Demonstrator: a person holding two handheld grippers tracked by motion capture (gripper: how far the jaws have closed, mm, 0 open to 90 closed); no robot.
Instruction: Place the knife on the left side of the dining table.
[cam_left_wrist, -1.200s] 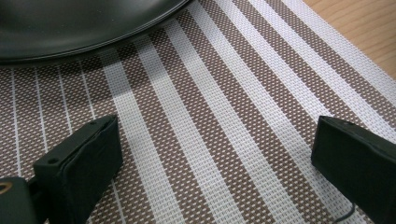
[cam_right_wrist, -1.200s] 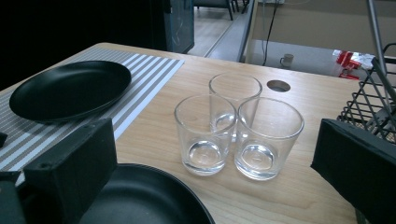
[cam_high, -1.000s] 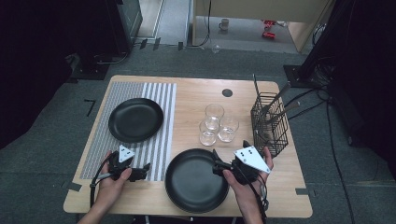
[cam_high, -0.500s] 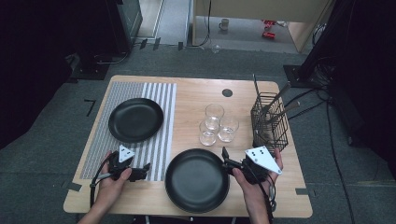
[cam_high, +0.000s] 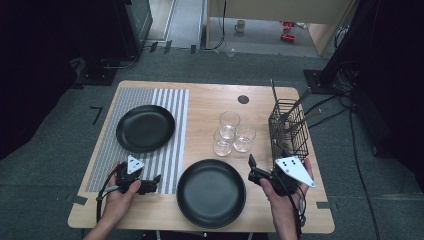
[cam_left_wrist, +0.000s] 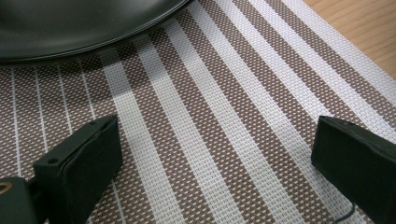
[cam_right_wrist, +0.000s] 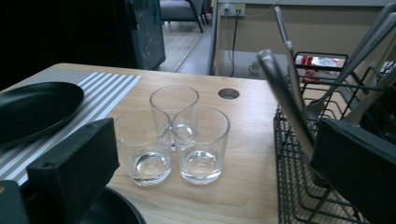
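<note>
Two black plates (cam_high: 145, 128), three glasses (cam_high: 229, 124), perhaps four utensils (cam_high: 292, 107); both tools (cam_high: 251, 168) gape wide, empty.

High view overhead, facing forward; gripper views low, close; shared glasses (cam_high: 231, 132), placemat (cam_left_wrist: 210, 140).

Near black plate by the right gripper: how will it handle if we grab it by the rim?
The black plate looks rigid, so it probably won't flex. Its smooth, glossy rim may slip between the right gripper's open jaws. It lies flat on the table with a low rim, so getting a jaw under it is likely awkward.
</note>
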